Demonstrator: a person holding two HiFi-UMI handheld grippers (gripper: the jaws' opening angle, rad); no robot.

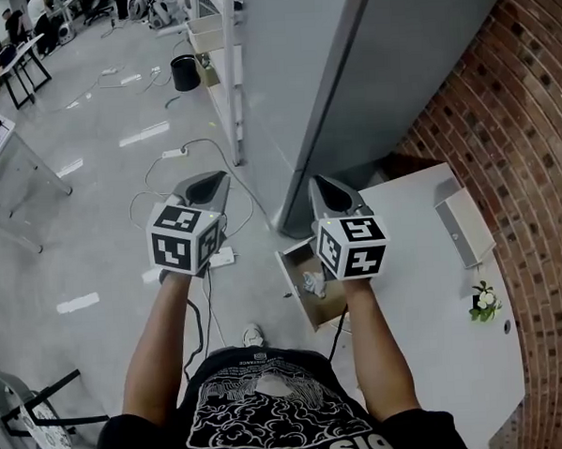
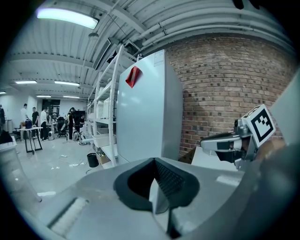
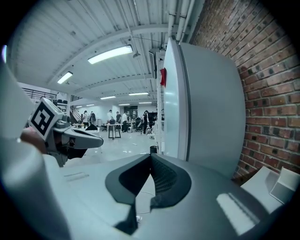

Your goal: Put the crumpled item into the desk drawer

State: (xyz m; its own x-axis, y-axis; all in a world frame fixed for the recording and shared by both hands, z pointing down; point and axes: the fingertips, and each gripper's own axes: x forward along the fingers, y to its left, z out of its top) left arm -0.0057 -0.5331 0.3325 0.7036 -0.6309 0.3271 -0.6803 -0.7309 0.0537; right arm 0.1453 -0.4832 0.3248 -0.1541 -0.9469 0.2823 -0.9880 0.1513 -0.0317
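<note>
A pale crumpled item (image 1: 312, 284) lies inside the open desk drawer (image 1: 321, 311), which sticks out from the left side of the white desk (image 1: 425, 286). Both grippers are held up in the air, pointing away from me, and both are empty. My right gripper (image 1: 316, 181) is shut and hangs just above the drawer; its marker cube hides part of the drawer. My left gripper (image 1: 218, 179) is shut over the floor, left of the drawer. The left gripper view shows the closed tips (image 2: 153, 160) and the right gripper (image 2: 229, 143) beside them. The right gripper view shows its closed tips (image 3: 151, 154).
A tall grey cabinet (image 1: 349, 84) stands beyond the desk against a brick wall (image 1: 529, 112). On the desk are a small white box (image 1: 464, 226) and a little flower sprig (image 1: 485, 302). Cables and a power strip (image 1: 222, 258) lie on the floor, with a black bin (image 1: 185, 72) farther off.
</note>
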